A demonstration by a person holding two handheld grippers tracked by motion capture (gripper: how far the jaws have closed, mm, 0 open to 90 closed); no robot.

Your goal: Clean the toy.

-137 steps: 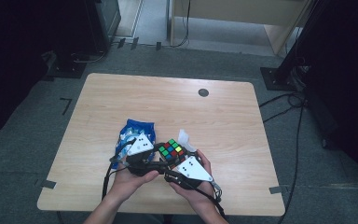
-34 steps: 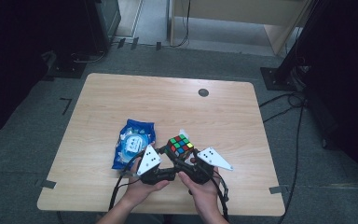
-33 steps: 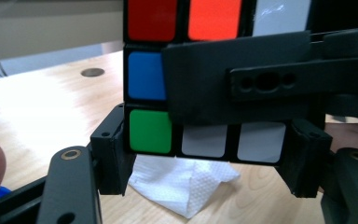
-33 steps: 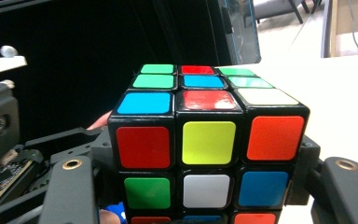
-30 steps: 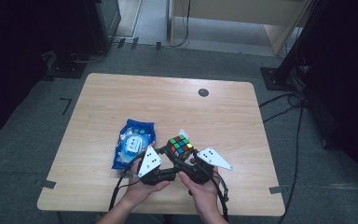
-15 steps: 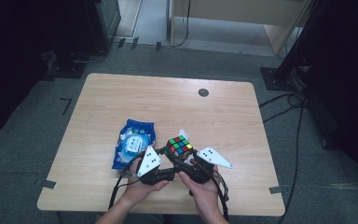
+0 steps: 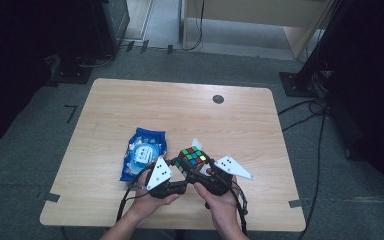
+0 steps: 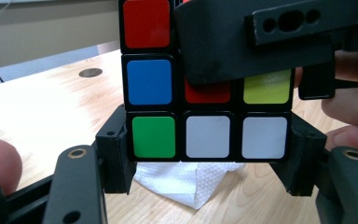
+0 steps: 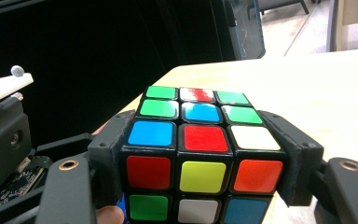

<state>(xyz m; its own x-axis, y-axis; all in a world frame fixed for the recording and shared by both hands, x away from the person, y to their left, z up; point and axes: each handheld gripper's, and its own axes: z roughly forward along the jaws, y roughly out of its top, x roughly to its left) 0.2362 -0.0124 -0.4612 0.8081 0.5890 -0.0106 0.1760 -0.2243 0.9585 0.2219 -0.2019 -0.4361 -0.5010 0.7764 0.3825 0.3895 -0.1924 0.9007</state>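
Now both tools hold the puzzle cube point(image 7: 193, 156) just right of the blue packet point(image 7: 142, 152): the left gripper point(image 8: 205, 154) clamps its bottom layer, the right gripper point(image 9: 200, 158) an upper layer. Compared with a few seconds ago, the left gripper has closed on the cube. Since a second ago nothing has moved, so a layer turn seems prepared, not begun.

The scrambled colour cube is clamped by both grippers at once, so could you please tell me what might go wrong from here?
1. The scrambled colour cube is held off the table; if the left gripper or right gripper loosens mid-twist, it could drop onto the white paper napkin.
2. Misaligned layers might jam under the twist.
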